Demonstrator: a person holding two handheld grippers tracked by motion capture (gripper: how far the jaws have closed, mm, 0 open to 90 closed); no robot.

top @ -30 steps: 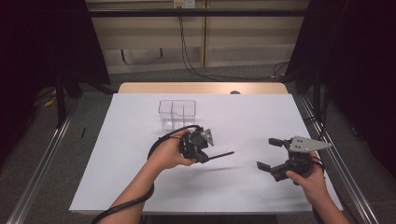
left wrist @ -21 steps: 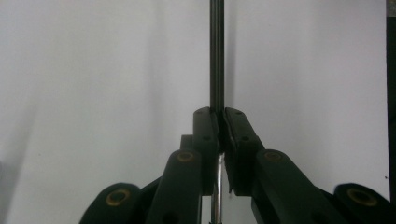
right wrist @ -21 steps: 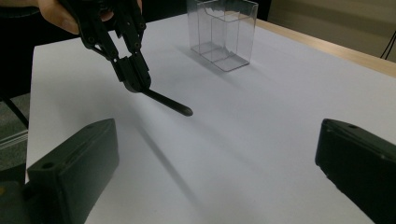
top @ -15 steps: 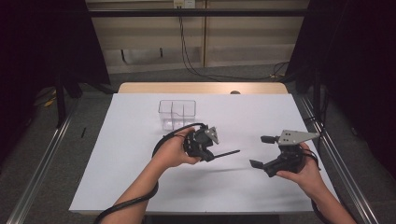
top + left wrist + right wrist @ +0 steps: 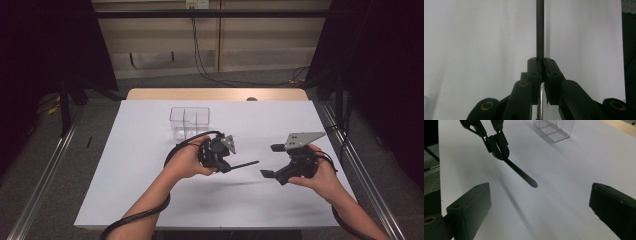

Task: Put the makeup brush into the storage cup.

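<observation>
A thin dark rod point(image 5: 244, 164) is clamped between the jaws of the left gripper point(image 5: 223, 165) and is held out above the middle of the white surface point(image 5: 140, 185), its free end pointed toward the right gripper point(image 5: 270, 161). The right gripper is held above the surface's right side, well short of its near edge, with its jaws spread wide and nothing gripped between them. A clear divided box point(image 5: 190, 122) is seen standing nearer the far edge, apart from both grippers.

Dark room – grey floor point(image 5: 60, 165), pale back wall point(image 5: 250, 47)
</observation>
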